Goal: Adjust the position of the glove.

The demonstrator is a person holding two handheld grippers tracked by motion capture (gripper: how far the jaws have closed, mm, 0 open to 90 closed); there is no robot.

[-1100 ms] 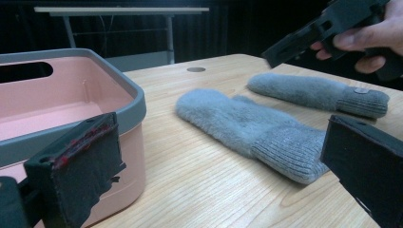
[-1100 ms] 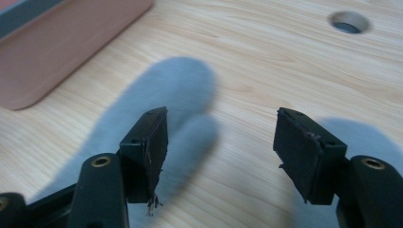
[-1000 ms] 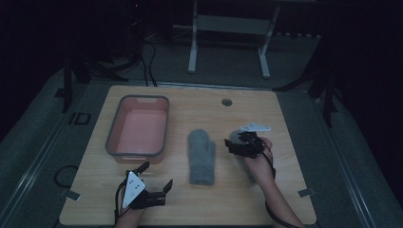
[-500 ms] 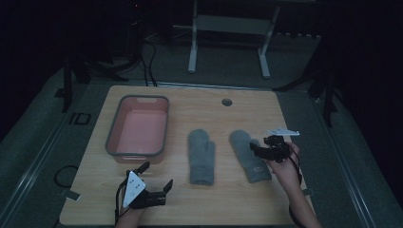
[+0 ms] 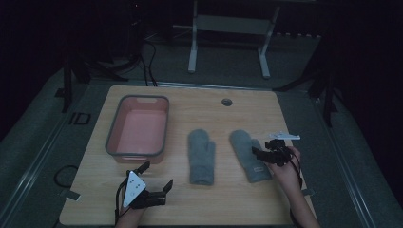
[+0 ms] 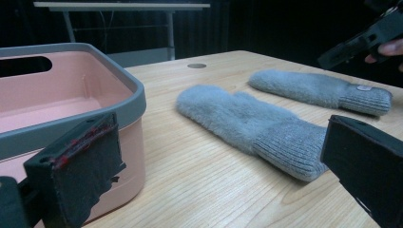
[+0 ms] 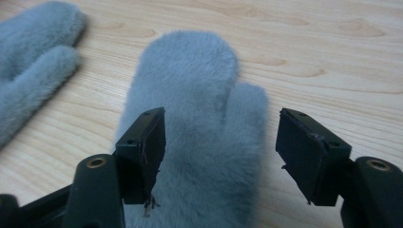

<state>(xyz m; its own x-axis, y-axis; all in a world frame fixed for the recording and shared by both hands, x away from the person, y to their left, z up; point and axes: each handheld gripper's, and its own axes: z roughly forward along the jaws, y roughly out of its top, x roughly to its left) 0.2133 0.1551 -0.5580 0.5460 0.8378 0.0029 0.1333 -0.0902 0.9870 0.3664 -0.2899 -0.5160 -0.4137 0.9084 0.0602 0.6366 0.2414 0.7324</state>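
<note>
Dim room, wooden table [image 5: 142,199], grey floor [image 5: 228,61].

right hand-held gripper [image 5: 260,154] has seemingly released the right mitten [image 5: 249,156] onto the table.

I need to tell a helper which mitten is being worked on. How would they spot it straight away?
On the wooden table, right of the pink tub, lie two grey mittens side by side. It is the right mitten, beside the right gripper; unlike the other mitten, it lies slightly slanted.
</note>
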